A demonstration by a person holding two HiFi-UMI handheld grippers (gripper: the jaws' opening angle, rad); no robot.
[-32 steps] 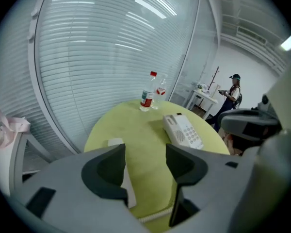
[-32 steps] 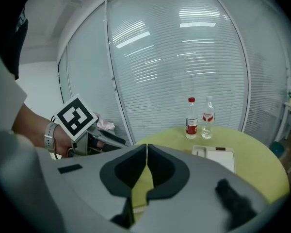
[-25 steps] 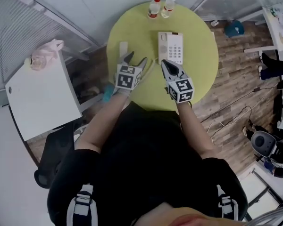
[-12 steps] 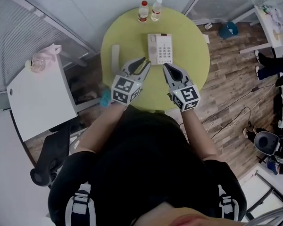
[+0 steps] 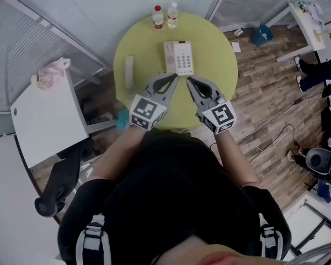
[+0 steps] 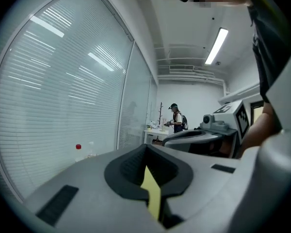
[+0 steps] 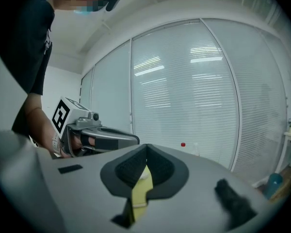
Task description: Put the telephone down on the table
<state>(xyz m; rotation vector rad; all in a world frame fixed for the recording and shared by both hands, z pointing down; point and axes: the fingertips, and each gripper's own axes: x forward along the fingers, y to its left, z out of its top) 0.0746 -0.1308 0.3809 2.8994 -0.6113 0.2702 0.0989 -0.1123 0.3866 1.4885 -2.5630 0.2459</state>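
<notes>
The white telephone base (image 5: 177, 58) sits on the round yellow-green table (image 5: 220, 65). Its handset (image 5: 129, 71) lies apart on the tabletop, to the left of the base. My left gripper (image 5: 172, 77) hovers over the table's near part, shut with nothing in it; in its own view the pads (image 6: 136, 164) meet on empty air. My right gripper (image 5: 190, 80) hangs beside it, also shut and empty, its jaws (image 7: 146, 147) closed. Both point toward the phone without touching it.
Two small bottles (image 5: 158, 17) (image 5: 172, 14) stand at the table's far edge. A white side table (image 5: 44, 120) and a black chair (image 5: 60, 181) are to the left. A blue bin (image 5: 262, 36) and cables lie on the wood floor at right. A person (image 6: 176, 120) stands far off.
The left jaws have gone from wide open to shut. Both grippers have drawn back from the phone toward the body and come closer together. The handset stays on the table.
</notes>
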